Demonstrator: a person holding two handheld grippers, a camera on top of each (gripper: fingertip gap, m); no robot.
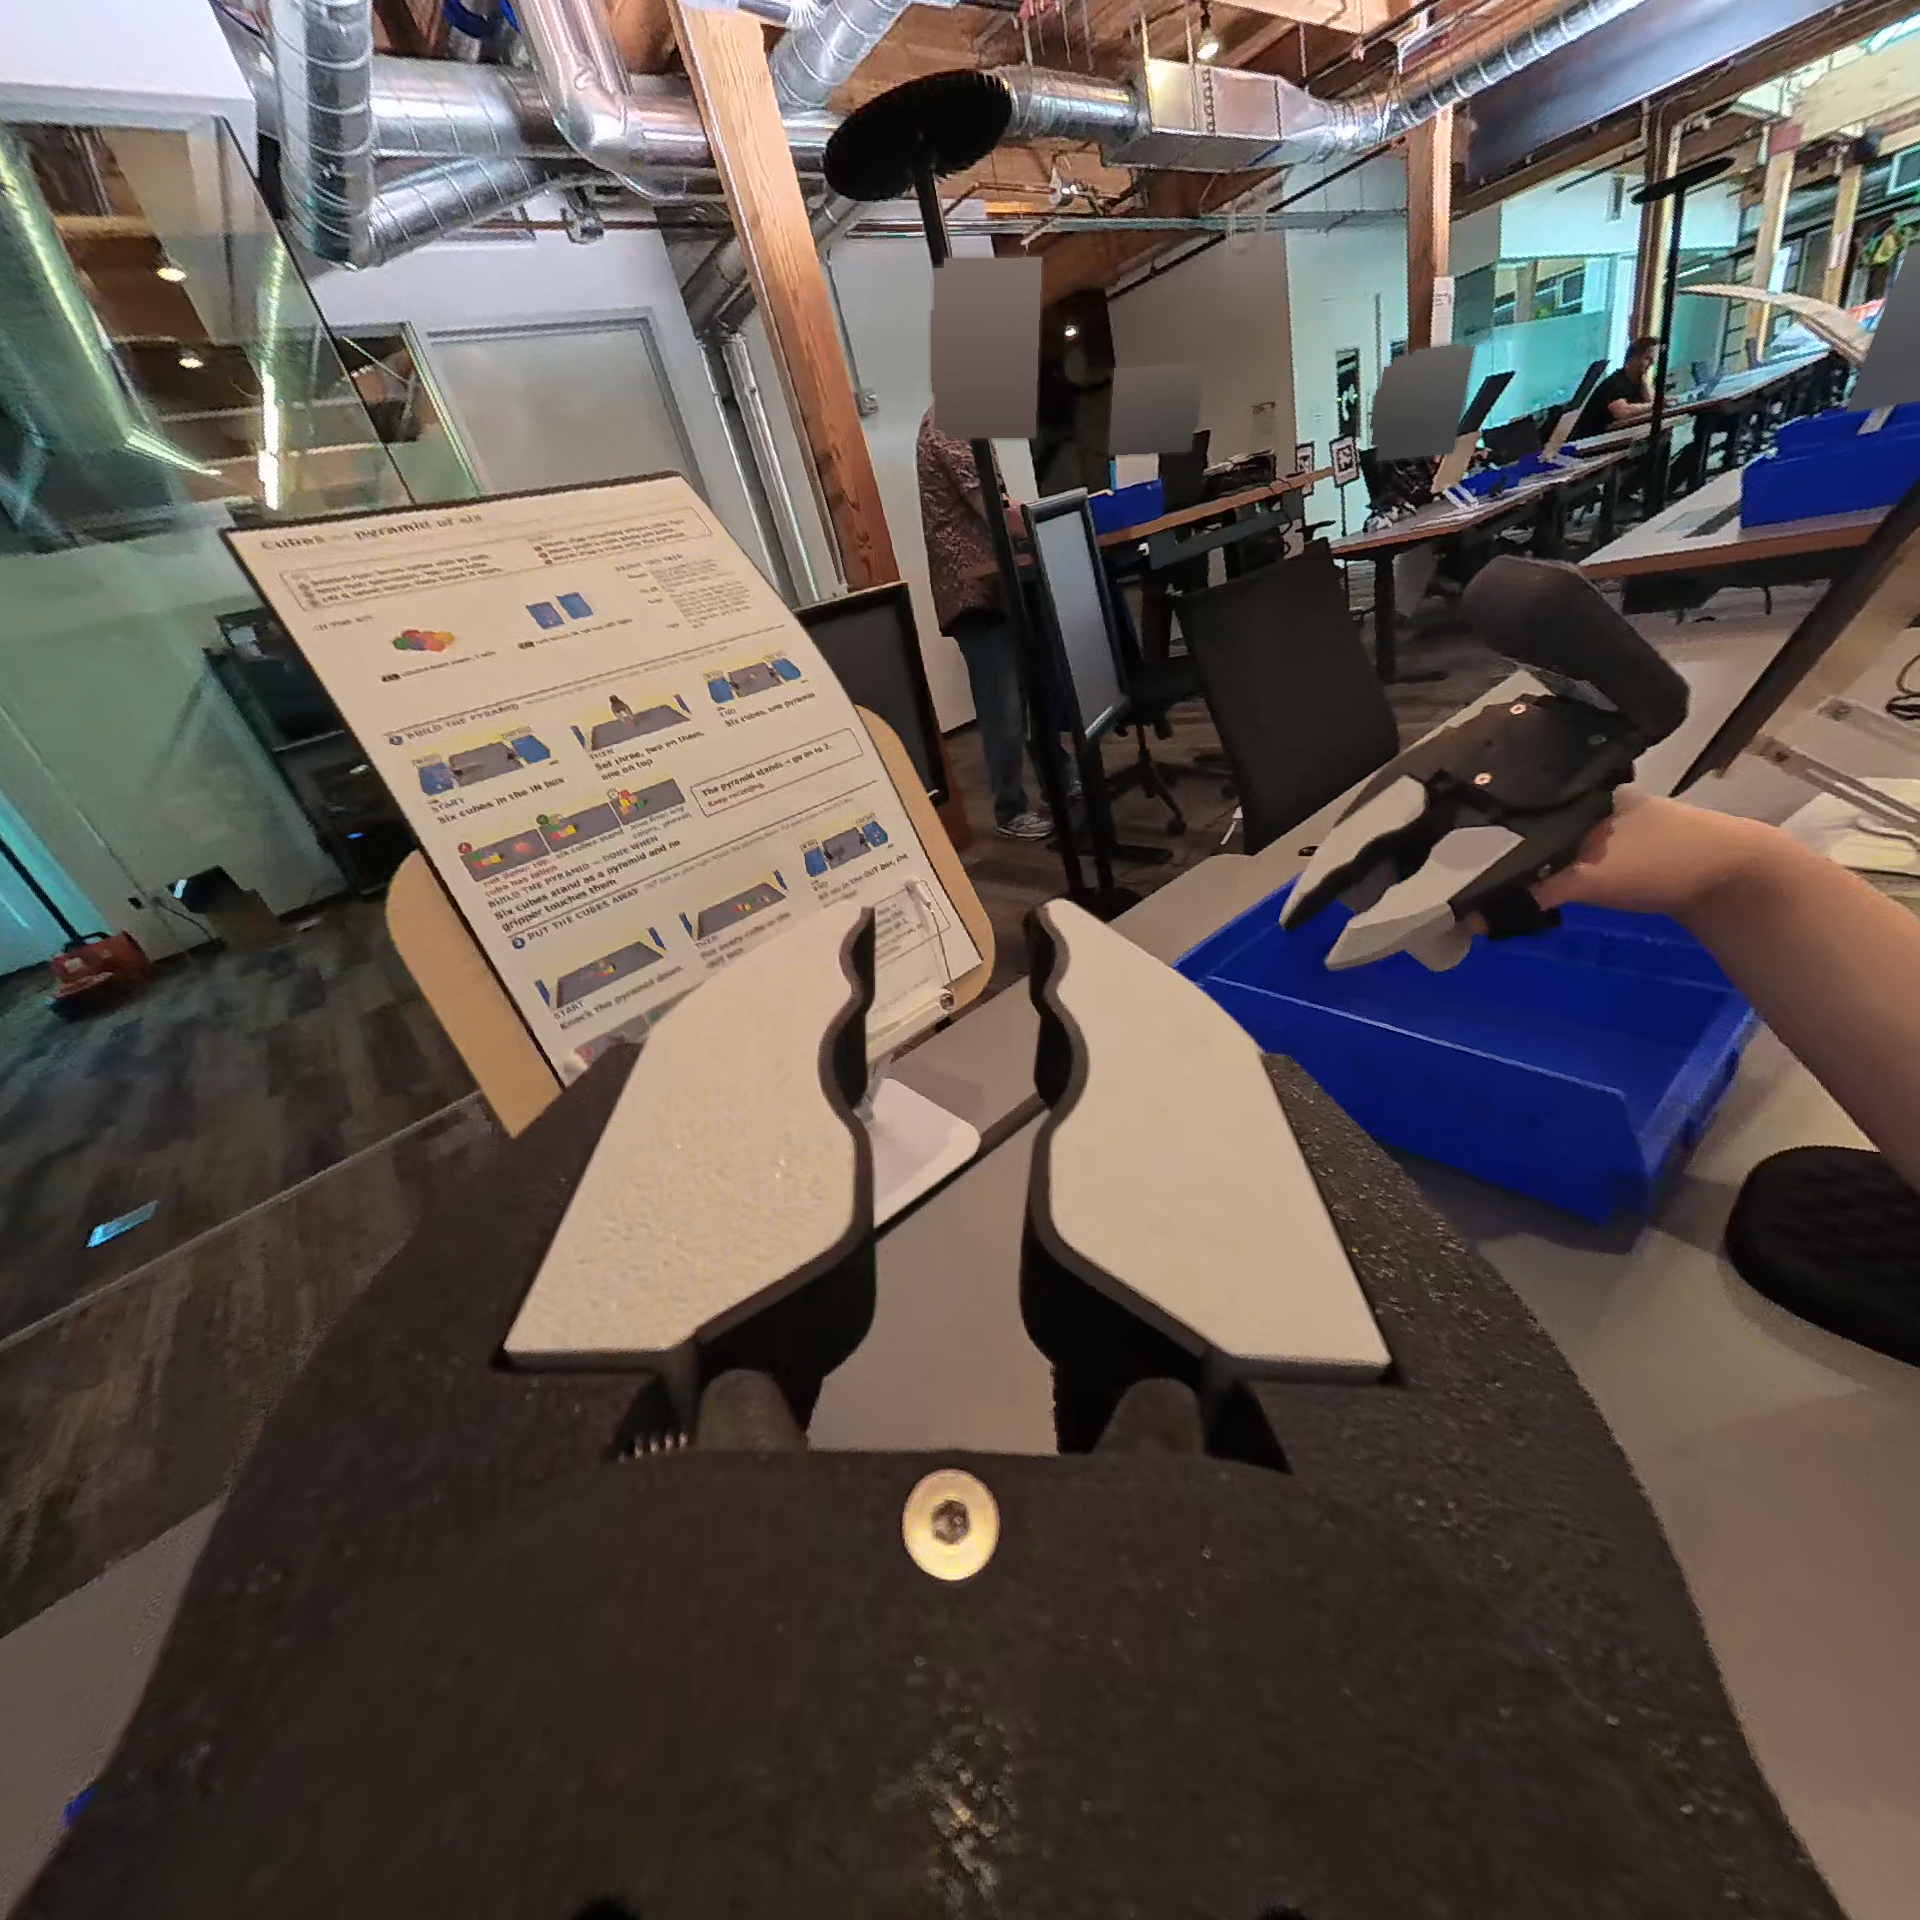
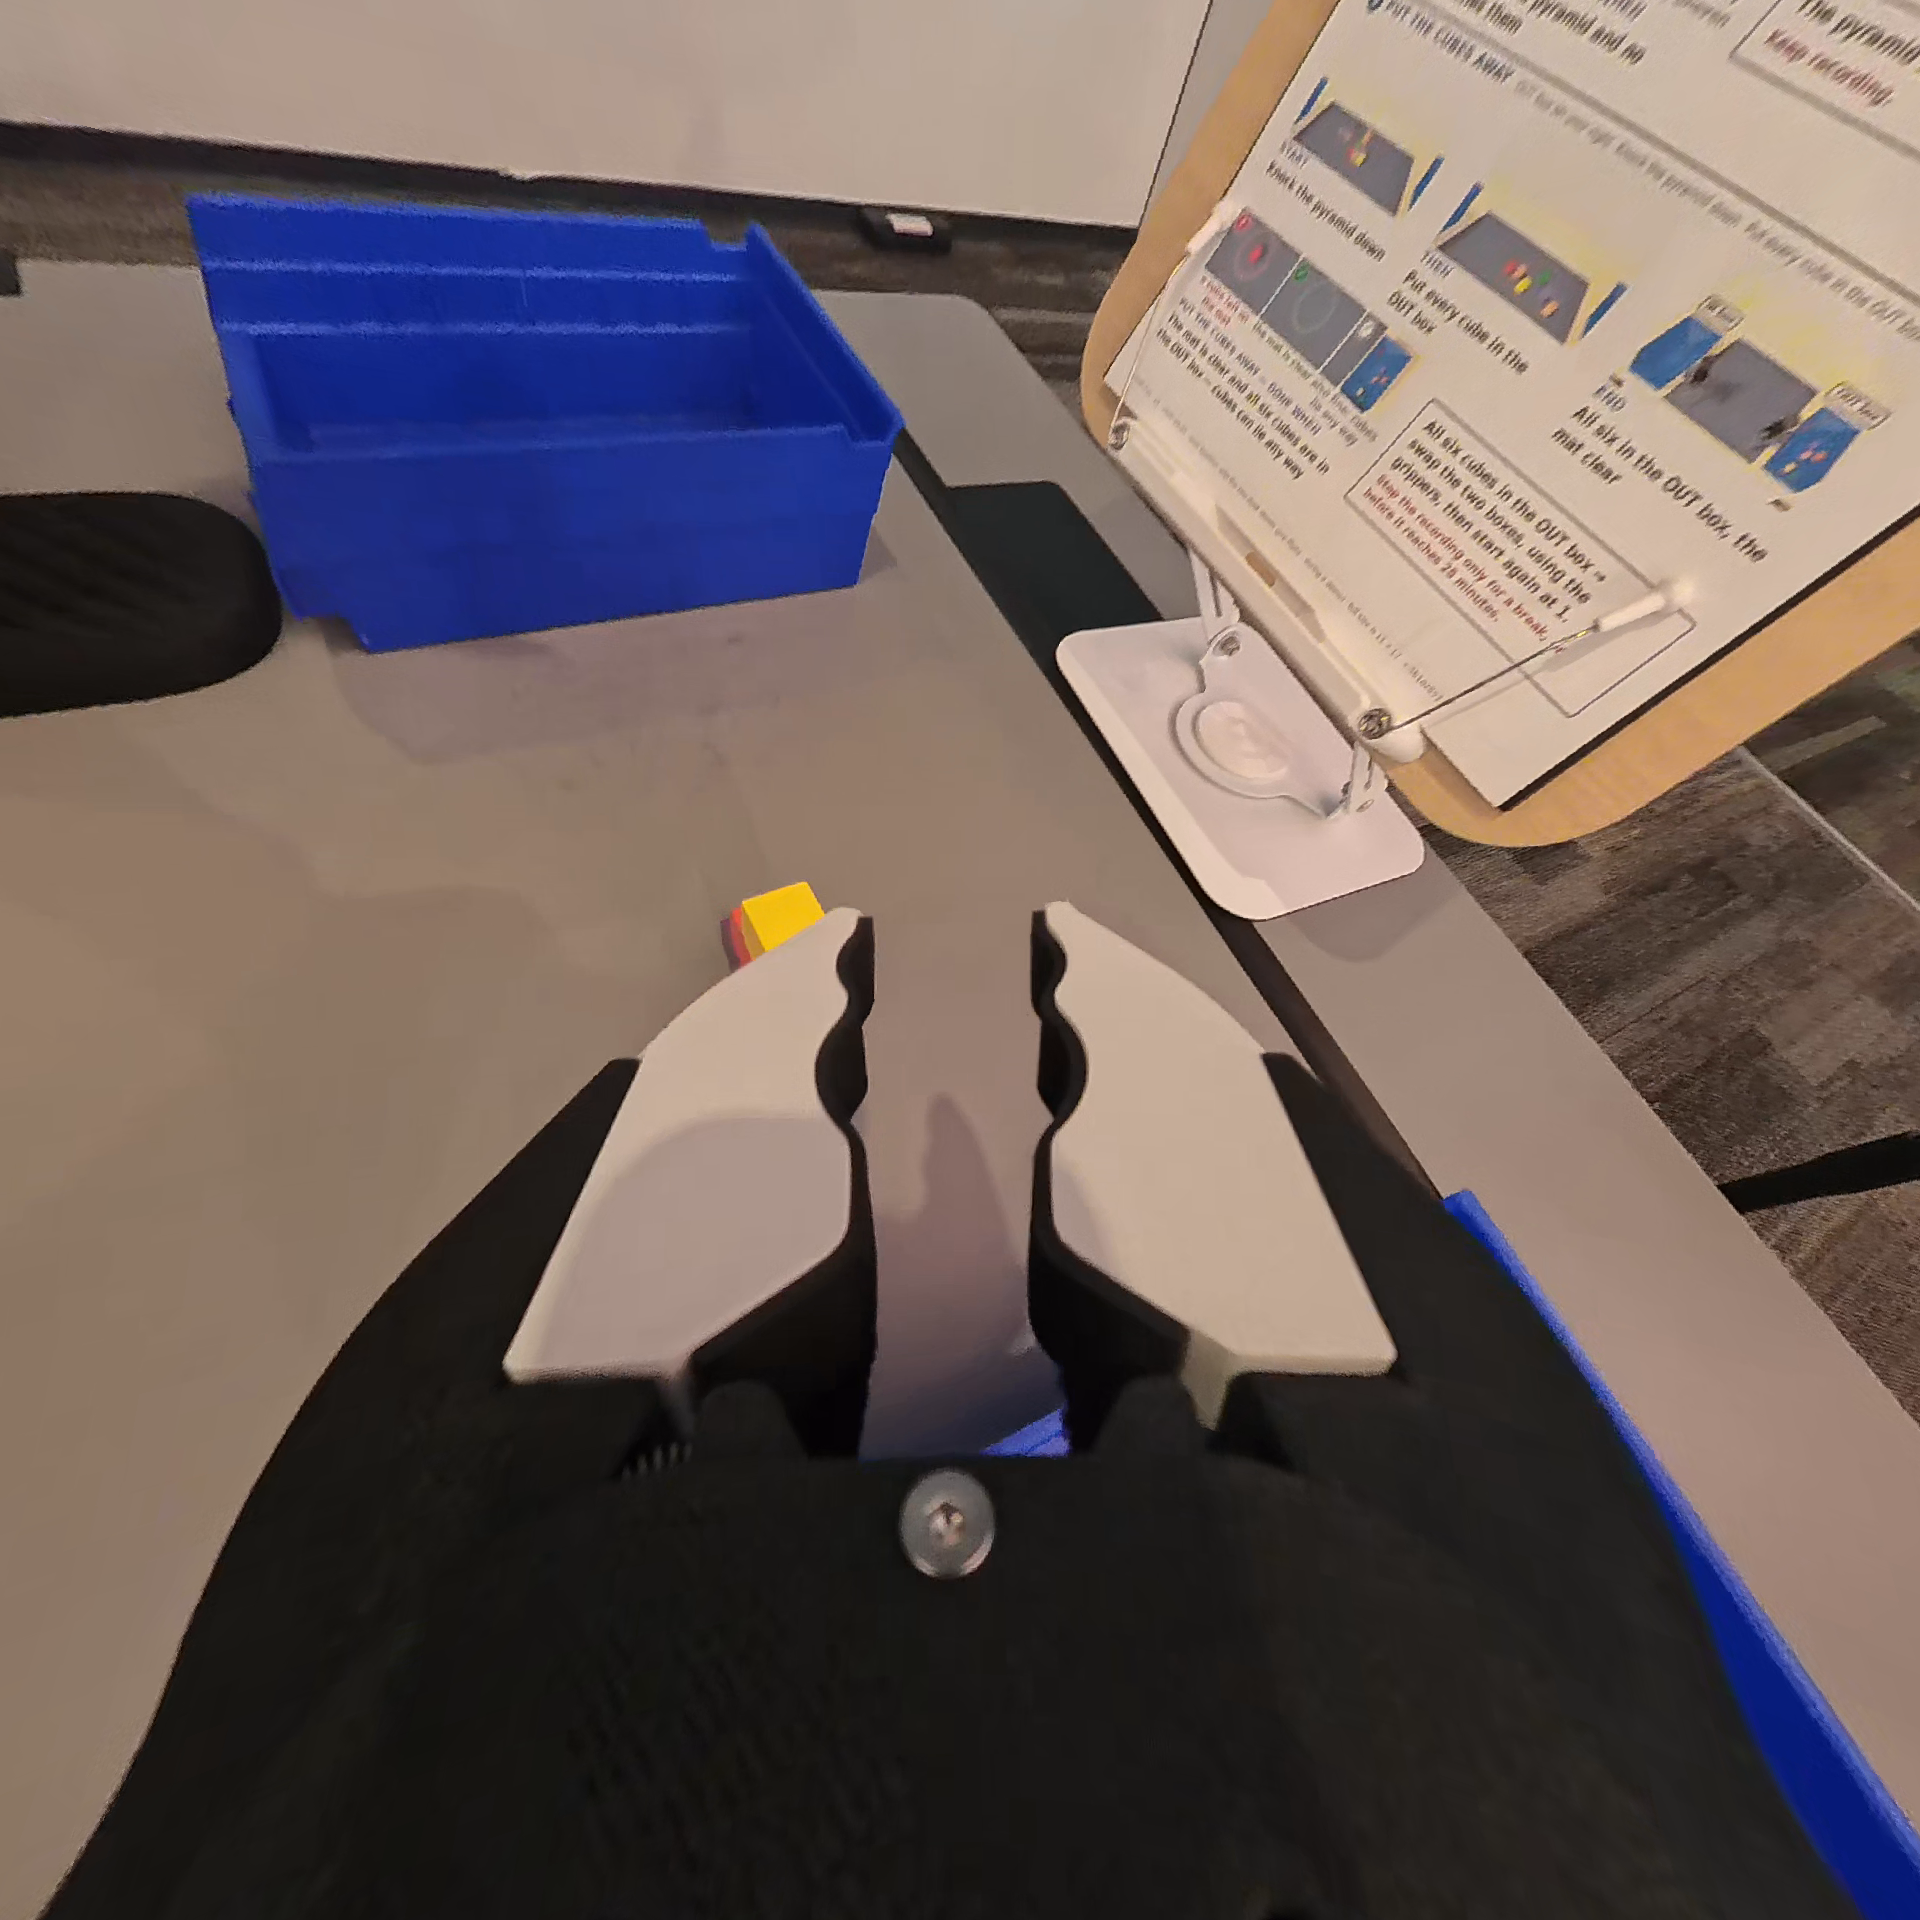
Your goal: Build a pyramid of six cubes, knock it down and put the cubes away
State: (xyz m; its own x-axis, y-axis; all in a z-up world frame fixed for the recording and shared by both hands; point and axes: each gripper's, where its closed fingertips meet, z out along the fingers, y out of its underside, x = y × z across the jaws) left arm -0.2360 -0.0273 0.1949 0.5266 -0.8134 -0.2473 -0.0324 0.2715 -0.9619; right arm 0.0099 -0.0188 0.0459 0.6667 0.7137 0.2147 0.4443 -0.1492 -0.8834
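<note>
Grey table (image 2: 468, 935) bears an empty blue bin (image 2: 540, 416) at upper left. Right gripper (image 2: 951, 940) and left gripper (image 1: 948, 940) both stand parted, holding nothing. Cubes (image 2: 779, 920), mid-frame, partly hidden; judged light, rigid: grip opposite flat faces.

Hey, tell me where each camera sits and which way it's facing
Left wrist view: on the left gripper, raised, facing the instruction board and office; the right gripper and hand show over a blue bin.
Right wrist view: on the right gripper, angled down at the table, cubes, another blue bin.
Shared: the instruction board.
</note>
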